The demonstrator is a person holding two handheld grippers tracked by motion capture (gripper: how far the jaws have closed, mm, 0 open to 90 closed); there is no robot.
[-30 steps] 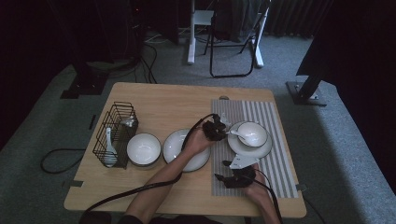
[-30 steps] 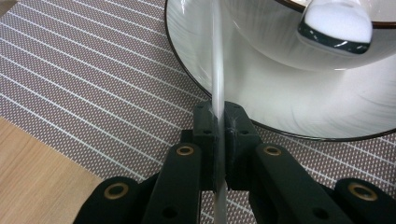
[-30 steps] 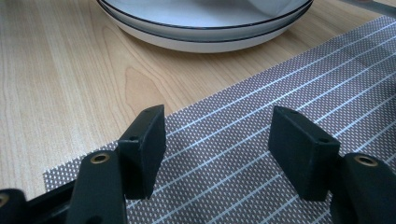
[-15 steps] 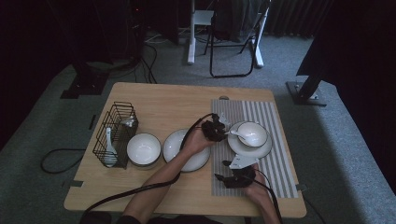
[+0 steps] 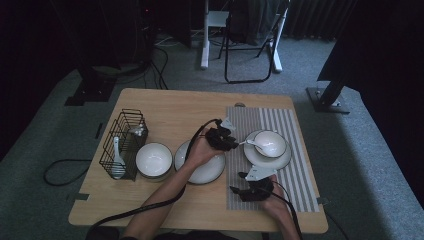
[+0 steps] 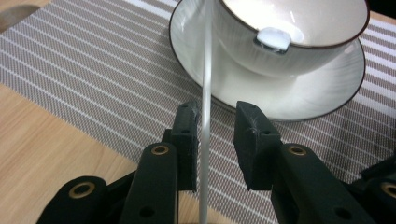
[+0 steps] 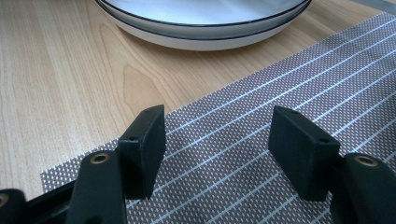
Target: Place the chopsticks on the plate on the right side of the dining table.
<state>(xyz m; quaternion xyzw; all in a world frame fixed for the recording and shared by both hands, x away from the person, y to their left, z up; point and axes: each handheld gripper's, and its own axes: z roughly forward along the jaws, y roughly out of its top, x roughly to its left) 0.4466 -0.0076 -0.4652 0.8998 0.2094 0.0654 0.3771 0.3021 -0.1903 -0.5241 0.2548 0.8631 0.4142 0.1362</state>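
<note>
Placing: the white spoon (image 6: 204, 70) has its head in the bowl (image 5: 270, 143), and its handle slants out over the rim toward the left gripper (image 6: 213, 140).
Left gripper: jaws parted with the handle standing between them, against the left pad but clear of the right one, so the grip looks released rather than clenched; likely the spoon now rests on the bowl alone.
Bowl: sits on a saucer (image 6: 299, 93), both on the striped placemat (image 5: 295, 165), which seems to mark the place setting.
Right gripper (image 7: 217, 144): wide open, grasping nothing, parked on the near left corner of the placemat, probably waiting its turn.
Left of the placemat: 1 shallow plate (image 5: 202, 162), then 1 empty bowl (image 5: 153, 160), then a wire basket (image 5: 122, 142) with another spoon, presumably stock for further settings.
Risk: pulling back crookedly could tip the handle.
</note>
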